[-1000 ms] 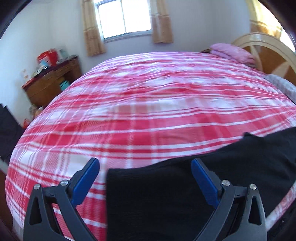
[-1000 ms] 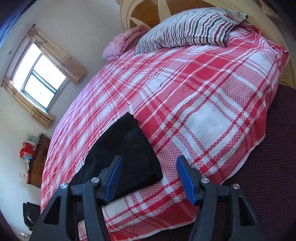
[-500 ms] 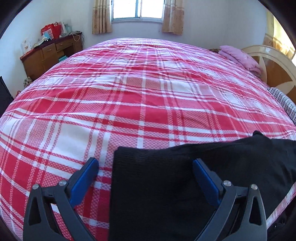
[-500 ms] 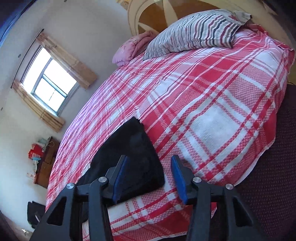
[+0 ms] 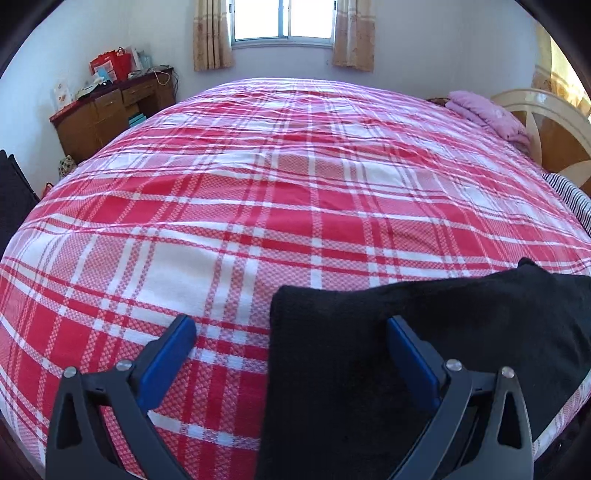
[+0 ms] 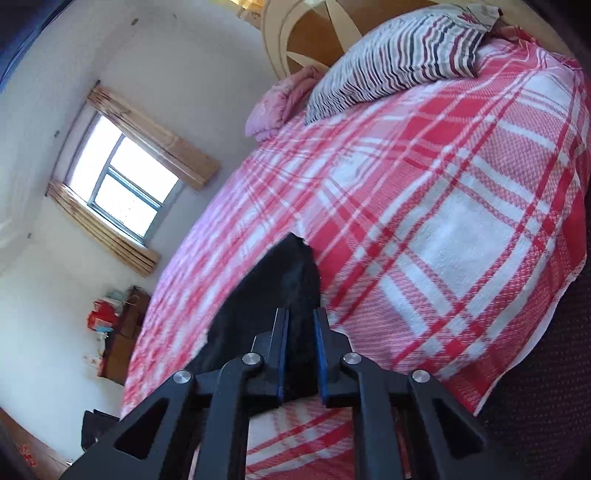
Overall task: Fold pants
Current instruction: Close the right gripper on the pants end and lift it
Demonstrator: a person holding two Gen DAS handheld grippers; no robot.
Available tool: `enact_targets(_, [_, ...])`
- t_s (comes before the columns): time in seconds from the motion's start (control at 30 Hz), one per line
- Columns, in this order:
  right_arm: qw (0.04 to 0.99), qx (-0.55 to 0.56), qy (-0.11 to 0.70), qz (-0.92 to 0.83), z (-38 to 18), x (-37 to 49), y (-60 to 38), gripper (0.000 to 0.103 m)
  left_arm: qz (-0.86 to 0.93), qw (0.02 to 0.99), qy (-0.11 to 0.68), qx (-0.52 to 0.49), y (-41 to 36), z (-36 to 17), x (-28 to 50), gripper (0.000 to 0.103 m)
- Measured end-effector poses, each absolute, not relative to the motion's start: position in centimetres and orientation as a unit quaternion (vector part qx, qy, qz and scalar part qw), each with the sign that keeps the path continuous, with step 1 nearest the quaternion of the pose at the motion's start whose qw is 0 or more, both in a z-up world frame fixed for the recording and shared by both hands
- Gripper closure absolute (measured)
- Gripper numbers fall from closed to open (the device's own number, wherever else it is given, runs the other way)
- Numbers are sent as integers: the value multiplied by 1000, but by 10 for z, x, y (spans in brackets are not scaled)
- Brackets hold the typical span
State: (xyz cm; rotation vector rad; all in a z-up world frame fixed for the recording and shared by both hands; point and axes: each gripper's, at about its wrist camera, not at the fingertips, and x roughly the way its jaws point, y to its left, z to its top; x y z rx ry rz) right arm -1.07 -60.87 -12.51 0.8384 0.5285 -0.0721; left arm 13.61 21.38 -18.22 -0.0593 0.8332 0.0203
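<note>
L gripper (image 5: 291, 332): jaws wide apart, nothing clamped; black pants (image 5: 424, 350) lie flat on the plaid bedspread (image 5: 295, 206), their left edge between the jaws. R gripper (image 6: 300, 350): jaws have just been closing, now pinched on a pants edge. Judging progress: one end gripped, fold itself not yet made; L grab still left.

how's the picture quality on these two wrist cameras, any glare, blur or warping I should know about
Left wrist view: sharp; the window is blown out white, and the fisheye bulges the bed into a dome with dark corners. Right wrist view: tilted, the bedspread looks slightly smeared around the black pants, the window glares, and the striped pillow stays fairly crisp.
</note>
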Motion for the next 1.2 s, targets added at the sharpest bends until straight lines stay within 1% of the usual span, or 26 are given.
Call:
enact_targets(0.13, [897, 376, 232, -12, -99, -11, -589, 91, -6, 914, 403, -45, 221, -184, 136, 0])
enact_targets(0.23, [914, 335, 227, -2, -77, -8, -561, 91, -12, 915, 402, -33, 219, -184, 135, 0])
enact_targets(0.4, [933, 276, 227, 33, -48, 2, -509, 91, -17, 917, 397, -32, 220, -185, 132, 0])
enact_targets(0.53, [938, 242, 240, 58, -36, 14, -472, 91, -15, 918, 394, -28, 218, -185, 132, 0])
enact_targets(0.7, [937, 217, 258, 94, -35, 27, -435, 91, -14, 919, 393, -27, 218, -186, 129, 0])
enact_targets(0.97, [924, 206, 291, 140, -48, 43, -391, 91, -4, 920, 392, -12, 214, -186, 130, 0])
enact_targets(1.2, [913, 186, 319, 176, -59, 68, -345, 91, -3, 924, 381, -22, 215, -184, 125, 0])
